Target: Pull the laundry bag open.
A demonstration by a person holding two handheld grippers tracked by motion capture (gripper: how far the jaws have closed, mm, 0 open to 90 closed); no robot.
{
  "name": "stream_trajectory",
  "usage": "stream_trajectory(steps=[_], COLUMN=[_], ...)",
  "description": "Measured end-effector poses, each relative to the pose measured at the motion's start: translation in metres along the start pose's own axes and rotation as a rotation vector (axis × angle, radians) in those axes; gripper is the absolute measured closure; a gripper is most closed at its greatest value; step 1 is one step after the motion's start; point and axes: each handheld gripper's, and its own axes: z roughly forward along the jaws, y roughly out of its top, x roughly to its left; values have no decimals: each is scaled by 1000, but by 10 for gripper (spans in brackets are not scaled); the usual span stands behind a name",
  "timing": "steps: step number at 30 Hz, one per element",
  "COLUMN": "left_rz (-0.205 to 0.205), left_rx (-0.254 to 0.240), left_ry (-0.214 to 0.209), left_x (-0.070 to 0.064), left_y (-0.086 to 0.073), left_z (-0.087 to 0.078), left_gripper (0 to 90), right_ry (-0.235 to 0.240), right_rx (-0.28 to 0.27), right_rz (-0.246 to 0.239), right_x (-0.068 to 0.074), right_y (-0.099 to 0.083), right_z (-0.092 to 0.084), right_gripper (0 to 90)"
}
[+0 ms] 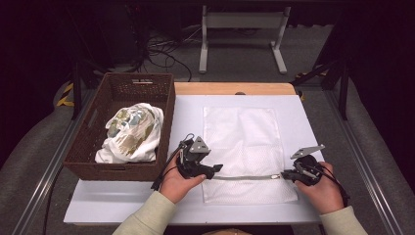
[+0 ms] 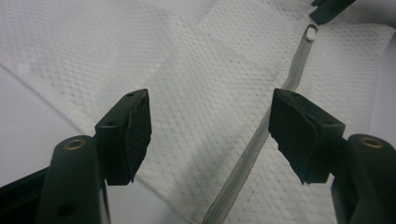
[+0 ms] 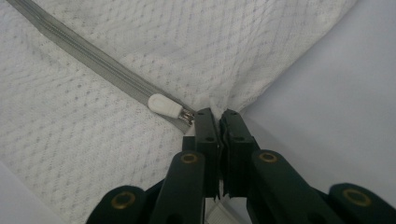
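Step in hand: anchoring the mesh laundry bag before unzipping.
The bag lies flat on the table. The right hand-held gripper is clamped on the bag's fabric just beside the zipper pull; the left hand-held gripper stands apart over the zipper. The next move likely calls for gripping the pull.

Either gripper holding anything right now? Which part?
Right gripper is shut on the mesh bag, pinching its edge at the zipper's end beside the white pull. Left gripper is open, holding nothing.

Bright table top, dark room around it; gripper views soft, slightly blurred.
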Motion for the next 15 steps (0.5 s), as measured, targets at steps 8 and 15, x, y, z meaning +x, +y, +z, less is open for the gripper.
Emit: stream_trajectory(steps=[8,15], left_rz=[37,72], left_rx=[-12,-55], left_ry=[-54,-120], left_x=[-10,-26], left_y=[8,27], left_z=[0,5], left_gripper=[255,242], right_ry=[54,84], right_rx=[-38,-80], right_rz=[12,28], right_x=[-5,-8], right_y=[-1,-1], right_z=[-7,-16], right_gripper=[877,877])
